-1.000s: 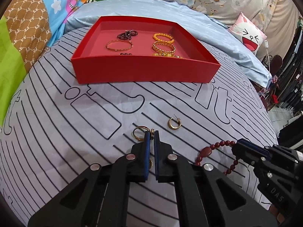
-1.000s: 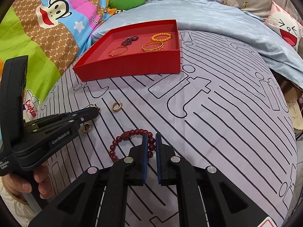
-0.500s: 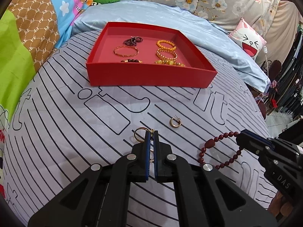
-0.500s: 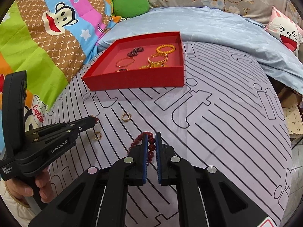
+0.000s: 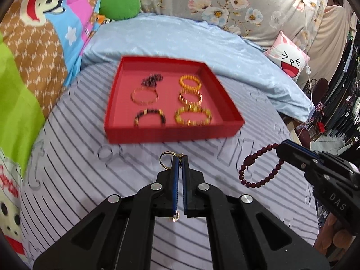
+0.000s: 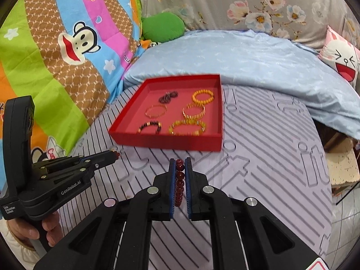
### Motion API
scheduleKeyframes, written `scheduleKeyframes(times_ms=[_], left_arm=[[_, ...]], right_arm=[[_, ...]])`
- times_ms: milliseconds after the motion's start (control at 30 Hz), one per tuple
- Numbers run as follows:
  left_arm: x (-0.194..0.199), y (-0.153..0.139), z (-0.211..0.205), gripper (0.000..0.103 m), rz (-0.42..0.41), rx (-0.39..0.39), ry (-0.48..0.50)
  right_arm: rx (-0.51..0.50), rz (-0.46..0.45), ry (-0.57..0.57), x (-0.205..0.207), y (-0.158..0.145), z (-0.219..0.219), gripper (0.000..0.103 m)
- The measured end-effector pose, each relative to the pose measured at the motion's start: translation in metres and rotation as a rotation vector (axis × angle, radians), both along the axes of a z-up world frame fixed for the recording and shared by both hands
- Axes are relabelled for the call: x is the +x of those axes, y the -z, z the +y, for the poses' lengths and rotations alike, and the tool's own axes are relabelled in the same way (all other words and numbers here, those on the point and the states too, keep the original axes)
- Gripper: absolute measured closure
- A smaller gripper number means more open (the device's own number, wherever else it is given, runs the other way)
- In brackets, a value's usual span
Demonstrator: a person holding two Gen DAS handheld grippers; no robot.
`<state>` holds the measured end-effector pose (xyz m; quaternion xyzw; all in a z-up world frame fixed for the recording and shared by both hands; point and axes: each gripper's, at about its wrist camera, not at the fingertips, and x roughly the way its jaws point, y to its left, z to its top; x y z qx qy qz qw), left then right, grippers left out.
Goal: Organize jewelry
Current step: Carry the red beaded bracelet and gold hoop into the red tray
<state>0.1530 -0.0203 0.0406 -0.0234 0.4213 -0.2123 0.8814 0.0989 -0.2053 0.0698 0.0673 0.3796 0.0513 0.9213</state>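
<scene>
A gold earring [image 5: 166, 163] is pinched by the left gripper [image 5: 180, 160], marked "GenRobot.AI". A red bead bracelet [image 5: 261, 168] is clamped in the right gripper [image 6: 180, 164], marked "DAS". Both are held above the bed, near the red tray [image 5: 171, 132].

Green cushion [image 6: 165, 25], monkey-print blanket [image 6: 67, 45], cartoon-face pillow [image 5: 290, 59], striped sheet [image 6: 258, 157]

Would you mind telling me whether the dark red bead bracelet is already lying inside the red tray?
No, the dark red bead bracelet hangs from the right tongs, short of the red tray.
</scene>
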Motion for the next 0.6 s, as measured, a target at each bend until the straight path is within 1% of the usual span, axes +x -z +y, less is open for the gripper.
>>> scheduleKeyframes(times_ms=[100, 267, 433, 600], left_arm=[[0.017, -0.013, -0.003, 0.1, -0.026, 0.004, 0.005], [0.057, -0.025, -0.012, 0.1, -0.06, 0.023, 0.011], [0.108, -0.025, -0.018, 0.1, -0.058, 0.018, 0.005], [0.156, -0.022, -0.021, 0.1, -0.051, -0.002, 0.003]], right_arm=[[-0.001, -0.021, -0.013, 0.025, -0.012, 0.002, 0.096], [-0.009, -0.03, -0.035, 0.069, -0.02, 0.008, 0.096], [0.01, -0.017, -0.062, 0.127, -0.017, 0.015, 0.096], [0.052, 0.016, -0.089, 0.185, -0.008, 0.022, 0.096]])
